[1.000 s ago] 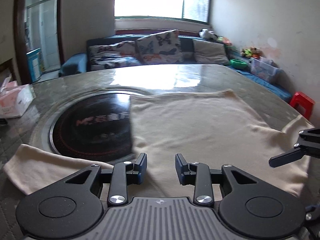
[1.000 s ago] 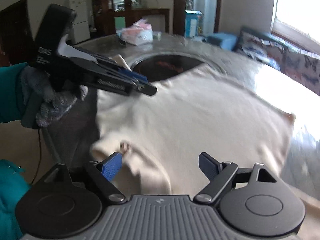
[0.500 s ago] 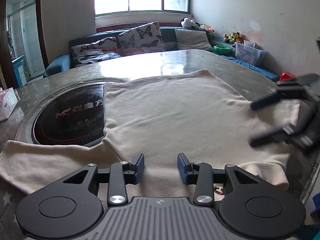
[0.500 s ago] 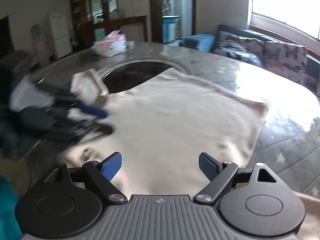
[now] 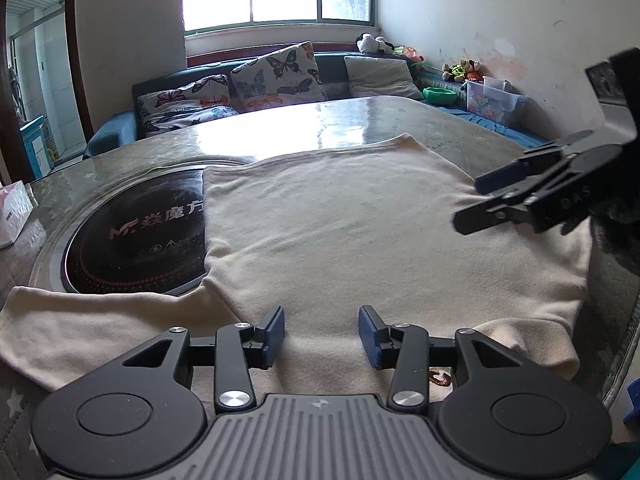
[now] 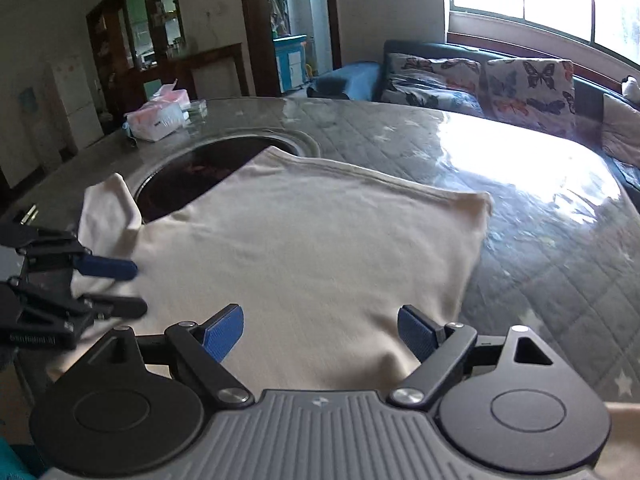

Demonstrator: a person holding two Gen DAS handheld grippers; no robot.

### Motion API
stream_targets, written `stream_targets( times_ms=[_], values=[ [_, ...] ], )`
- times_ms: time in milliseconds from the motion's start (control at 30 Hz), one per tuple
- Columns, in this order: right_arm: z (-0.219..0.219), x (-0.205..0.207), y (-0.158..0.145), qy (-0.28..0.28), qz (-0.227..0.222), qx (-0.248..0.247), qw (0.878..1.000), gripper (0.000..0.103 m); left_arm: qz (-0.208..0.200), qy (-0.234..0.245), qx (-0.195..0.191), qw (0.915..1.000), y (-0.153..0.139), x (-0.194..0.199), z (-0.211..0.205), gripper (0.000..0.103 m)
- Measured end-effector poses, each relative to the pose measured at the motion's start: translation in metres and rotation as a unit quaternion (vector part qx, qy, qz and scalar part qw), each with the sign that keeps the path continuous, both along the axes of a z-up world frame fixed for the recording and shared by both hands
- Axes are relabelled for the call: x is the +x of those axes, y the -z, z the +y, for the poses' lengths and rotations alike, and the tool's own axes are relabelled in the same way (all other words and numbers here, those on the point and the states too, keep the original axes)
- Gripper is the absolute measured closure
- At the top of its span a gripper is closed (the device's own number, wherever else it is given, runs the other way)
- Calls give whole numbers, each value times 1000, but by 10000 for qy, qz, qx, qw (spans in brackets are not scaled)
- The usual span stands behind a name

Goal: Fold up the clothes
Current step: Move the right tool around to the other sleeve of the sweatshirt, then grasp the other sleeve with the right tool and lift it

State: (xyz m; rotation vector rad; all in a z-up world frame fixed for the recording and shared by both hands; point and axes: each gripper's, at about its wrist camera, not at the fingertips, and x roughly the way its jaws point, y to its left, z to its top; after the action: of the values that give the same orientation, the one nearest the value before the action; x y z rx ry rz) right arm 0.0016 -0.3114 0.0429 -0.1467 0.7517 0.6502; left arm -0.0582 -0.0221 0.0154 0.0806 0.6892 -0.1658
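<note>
A cream T-shirt lies spread flat on the round table, one sleeve stretched to the left over the table's edge. It also shows in the right wrist view. My left gripper is open and empty, low over the shirt's near edge. My right gripper is open and empty over the shirt's right side; it appears in the left wrist view above the shirt's right part. The left gripper shows in the right wrist view at the left.
A black round cooktop is set in the table, partly under the shirt. A tissue box stands at the far side. A sofa with butterfly cushions and a storage box lie beyond the table.
Both grippers have pulled back and risen from the shirt, which now lies flatter. The right gripper has swung to the shirt's right side. Both stayed open.
</note>
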Motion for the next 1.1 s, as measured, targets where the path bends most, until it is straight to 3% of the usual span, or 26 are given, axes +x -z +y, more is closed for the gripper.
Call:
stream_targets(
  times_ms=[233, 433, 533, 700, 967, 1100],
  values=[
    [-5, 7, 7, 269, 46, 25, 9996, 17, 7, -5, 29, 10000, -3, -1, -3, 50],
    [-42, -21, -10, 790, -304, 53, 9964, 12, -105, 59, 36, 9999, -10, 0, -13, 31],
    [-67, -36, -10, 1238, -350, 32, 9917, 11, -192, 133, -2, 9997, -15, 0, -20, 14],
    [-112, -60, -7, 2073, -433, 73, 9773, 11, -291, 336, -78, 9990, -21, 0, -36, 1],
    [-175, -73, 5, 3321, -428, -55, 9423, 11, -361, 586, -168, 9975, -27, 1, -61, 0],
    [-197, -70, 13, 3681, -327, -23, 9292, 17, -366, 677, -159, 9969, -28, 1, -71, 0]
  ],
)
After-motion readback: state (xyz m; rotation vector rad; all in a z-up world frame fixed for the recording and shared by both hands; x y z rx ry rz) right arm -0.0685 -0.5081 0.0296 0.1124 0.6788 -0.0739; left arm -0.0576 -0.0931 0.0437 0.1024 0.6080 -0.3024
